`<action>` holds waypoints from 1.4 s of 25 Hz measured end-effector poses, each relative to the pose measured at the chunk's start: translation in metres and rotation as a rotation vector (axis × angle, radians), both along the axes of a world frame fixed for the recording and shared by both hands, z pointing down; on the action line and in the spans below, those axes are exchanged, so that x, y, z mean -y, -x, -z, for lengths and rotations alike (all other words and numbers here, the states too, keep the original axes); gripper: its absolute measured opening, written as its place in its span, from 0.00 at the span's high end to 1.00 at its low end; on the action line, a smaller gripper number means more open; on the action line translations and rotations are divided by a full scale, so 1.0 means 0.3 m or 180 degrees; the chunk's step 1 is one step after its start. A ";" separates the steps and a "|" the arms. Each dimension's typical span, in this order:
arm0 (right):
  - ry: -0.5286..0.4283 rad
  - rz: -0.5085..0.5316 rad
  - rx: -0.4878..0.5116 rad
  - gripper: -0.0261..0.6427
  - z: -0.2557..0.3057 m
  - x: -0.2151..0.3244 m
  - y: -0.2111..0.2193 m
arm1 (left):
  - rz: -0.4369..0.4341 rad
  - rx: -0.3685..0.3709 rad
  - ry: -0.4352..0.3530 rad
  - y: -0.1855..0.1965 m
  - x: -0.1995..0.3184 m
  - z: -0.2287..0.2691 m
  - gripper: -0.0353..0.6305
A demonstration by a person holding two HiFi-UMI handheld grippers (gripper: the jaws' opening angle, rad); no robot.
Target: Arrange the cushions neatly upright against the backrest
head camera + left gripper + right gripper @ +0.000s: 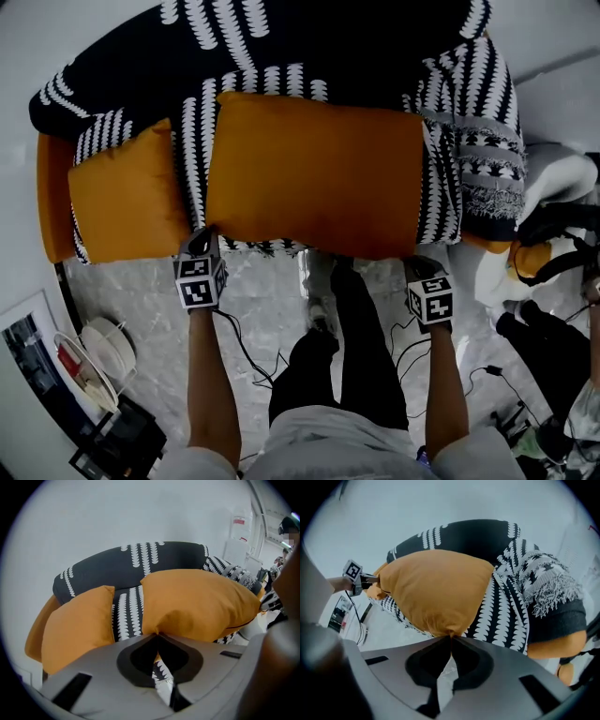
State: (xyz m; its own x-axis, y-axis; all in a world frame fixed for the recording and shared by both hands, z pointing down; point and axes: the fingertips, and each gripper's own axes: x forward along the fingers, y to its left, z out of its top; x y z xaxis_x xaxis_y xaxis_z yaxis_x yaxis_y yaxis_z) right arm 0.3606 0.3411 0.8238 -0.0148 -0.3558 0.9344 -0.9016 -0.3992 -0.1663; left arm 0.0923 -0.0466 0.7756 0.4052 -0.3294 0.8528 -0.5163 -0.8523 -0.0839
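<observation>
- While both claws are clamped on it, the big orange cushion (pixel 319 173) lies lengthwise across the sofa (pixel 52 197) seat. Its far edge is toward the patterned backrest (pixel 281 37) and its near edge is at the seat front. I can't tell if it touches the backrest.
- left claw (pixel 158 637): jaws pressed together on the cushion's near left corner. The left gripper view shows orange fabric puckered right at the tips.
- right claw (pixel 450 639): same, pinching the near right corner. The right gripper view shows fabric bunched into the tips.
- The head view gives only the two marker cubes and forearms at those corners. The pinch is tucked under the cushion edge there, so the grip reads from the gripper views.
- small orange cushion (pixel 127 192): left of the big one, at the sofa's left end, with a strip of black-and-white cover between them. It is clear in the head and left gripper views.
- The right gripper view alone shows the left claw side-on at the far corner. It also shows a fringed throw (pixel 543 592) draped over the sofa's right end.
- Only the head view shows the marble floor (pixel 262 281), the cables on it and the person's legs (pixel 347 356) in front of the sofa.
</observation>
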 end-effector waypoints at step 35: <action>-0.0054 -0.0452 -0.0562 0.94 0.659 0.731 -0.778 | -0.0046 0.0140 0.0202 -0.564 0.503 0.337 0.91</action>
State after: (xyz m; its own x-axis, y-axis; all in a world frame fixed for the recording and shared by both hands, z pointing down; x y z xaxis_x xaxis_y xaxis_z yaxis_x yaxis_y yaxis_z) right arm 0.5938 0.1219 0.6261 0.1999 -0.3585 0.9119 -0.8522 -0.5228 -0.0187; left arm 0.2616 -0.1975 0.6744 0.3711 -0.2684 0.8889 -0.5010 -0.8639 -0.0517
